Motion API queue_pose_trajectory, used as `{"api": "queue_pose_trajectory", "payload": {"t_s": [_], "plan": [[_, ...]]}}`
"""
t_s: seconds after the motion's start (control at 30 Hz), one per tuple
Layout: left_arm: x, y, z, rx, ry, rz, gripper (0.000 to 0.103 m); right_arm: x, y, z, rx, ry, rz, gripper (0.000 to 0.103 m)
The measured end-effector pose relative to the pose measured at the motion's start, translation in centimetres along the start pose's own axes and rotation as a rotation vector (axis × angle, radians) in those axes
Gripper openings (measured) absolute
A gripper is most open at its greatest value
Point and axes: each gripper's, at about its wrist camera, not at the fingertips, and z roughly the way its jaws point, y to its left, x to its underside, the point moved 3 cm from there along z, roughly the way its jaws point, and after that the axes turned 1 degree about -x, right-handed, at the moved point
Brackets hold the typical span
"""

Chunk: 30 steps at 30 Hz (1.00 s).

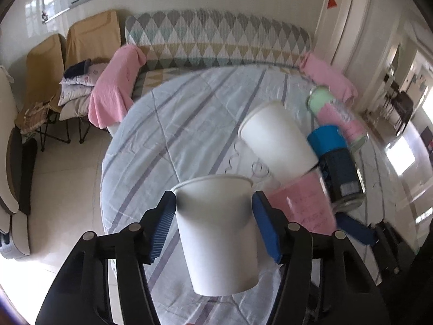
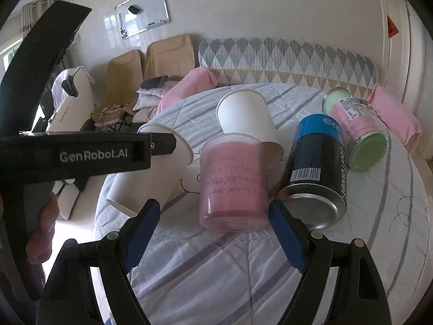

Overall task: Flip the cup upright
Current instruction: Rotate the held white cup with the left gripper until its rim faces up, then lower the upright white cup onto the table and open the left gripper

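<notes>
My left gripper (image 1: 213,222) is shut on a white paper cup (image 1: 216,233), mouth up and slightly tilted, held above the round table. The same cup shows in the right wrist view (image 2: 167,146), partly behind the left gripper's body. A second white paper cup (image 1: 276,140) (image 2: 246,119) lies mouth-down on the cloth. A pink translucent cup (image 2: 232,184) stands just ahead of my right gripper (image 2: 213,230), whose jaws are open on either side of its base, not touching. The pink cup also shows in the left wrist view (image 1: 300,200).
A black-and-blue can (image 2: 316,173) lies right of the pink cup. A pink-and-green jar (image 2: 357,130) lies beyond it. The striped tablecloth (image 2: 216,265) covers the round table. A patterned sofa (image 1: 216,38) with pink cushions stands behind; folding chairs (image 1: 89,38) stand at left.
</notes>
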Motion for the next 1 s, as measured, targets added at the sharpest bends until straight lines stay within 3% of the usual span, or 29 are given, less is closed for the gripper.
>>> {"api": "queue_pose_trajectory", "payload": {"t_s": [0.2, 0.37, 0.43, 0.47, 0.77, 0.9, 1.0], "plan": [[0.0, 0.0, 1.2, -0.023, 0.059, 0.000, 0.078, 0.0, 0.1, -0.7, 0.005, -0.015, 0.000, 0.083], [0.3, 0.0, 3.0, -0.019, 0.137, -0.008, 0.080, -0.1, 0.0, -0.6, 0.011, -0.013, 0.000, 0.083], [0.6, 0.3, 3.7, -0.016, 0.157, -0.025, 0.076, -0.2, 0.0, -0.5, 0.009, -0.010, 0.001, 0.083], [0.6, 0.5, 3.6, -0.008, 0.151, -0.032, 0.070, -0.2, 0.0, -0.4, 0.009, -0.007, -0.001, 0.083], [-0.3, 0.0, -0.6, 0.001, -0.078, -0.027, 0.070, -0.2, 0.3, -0.6, 0.004, -0.013, -0.017, 0.083], [0.3, -0.5, -0.9, -0.044, -0.116, 0.015, 0.070, -0.1, 0.2, -0.6, 0.014, -0.010, -0.013, 0.083], [0.6, -0.7, -0.1, -0.026, -0.083, 0.015, 0.070, 0.1, 0.0, -0.7, 0.018, -0.006, -0.009, 0.083]]}}
